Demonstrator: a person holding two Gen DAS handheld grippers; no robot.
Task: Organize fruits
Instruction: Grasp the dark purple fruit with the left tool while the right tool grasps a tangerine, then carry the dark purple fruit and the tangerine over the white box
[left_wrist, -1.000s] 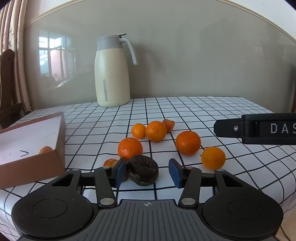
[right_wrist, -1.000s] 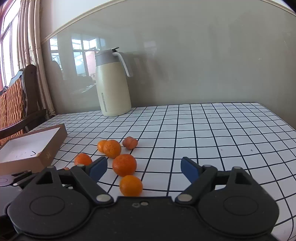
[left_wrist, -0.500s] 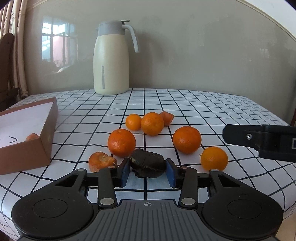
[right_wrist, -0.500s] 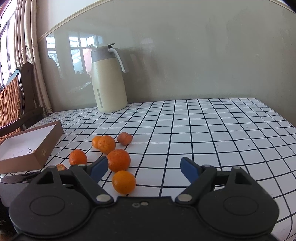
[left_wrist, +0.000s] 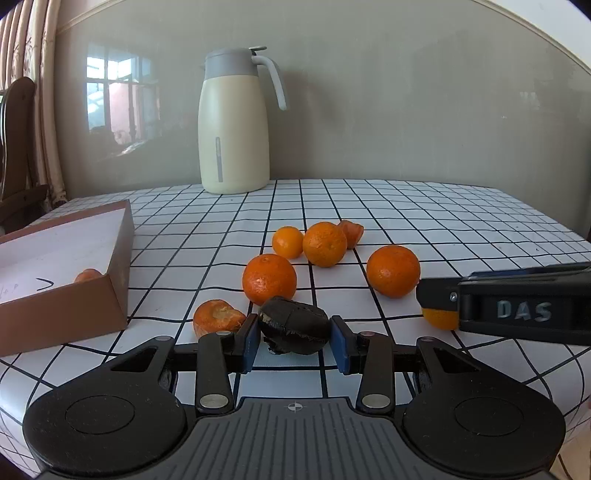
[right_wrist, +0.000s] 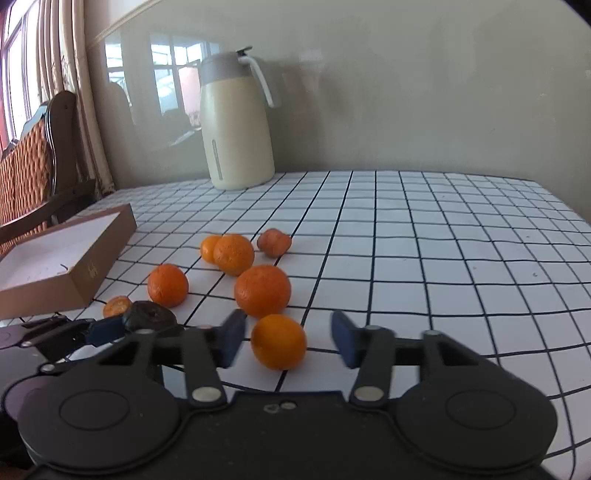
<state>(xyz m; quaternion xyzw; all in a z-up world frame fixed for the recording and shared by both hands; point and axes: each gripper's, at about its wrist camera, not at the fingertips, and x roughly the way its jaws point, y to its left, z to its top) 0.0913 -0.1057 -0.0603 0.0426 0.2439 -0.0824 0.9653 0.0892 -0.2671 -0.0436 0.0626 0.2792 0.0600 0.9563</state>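
My left gripper is shut on a dark, shrivelled fruit, with both blue pads pressed on its sides just above the checked tablecloth. Several oranges lie loose beyond it, and a damaged one sits by the left pad. In the right wrist view, my right gripper is closing around a small orange that sits between its blurred pads. A gap shows on each side, so the pads are not touching it. From the left wrist view, one right finger partly hides that orange.
A brown open box stands at the left with one orange inside. A cream thermos jug stands at the back by the wall. A wooden chair is beyond the table's left edge. The table edge runs near on the right.
The left jaws have closed onto the dark fruit. The right gripper has come forward and down over the nearest orange, and its jaws have narrowed sharply around it.
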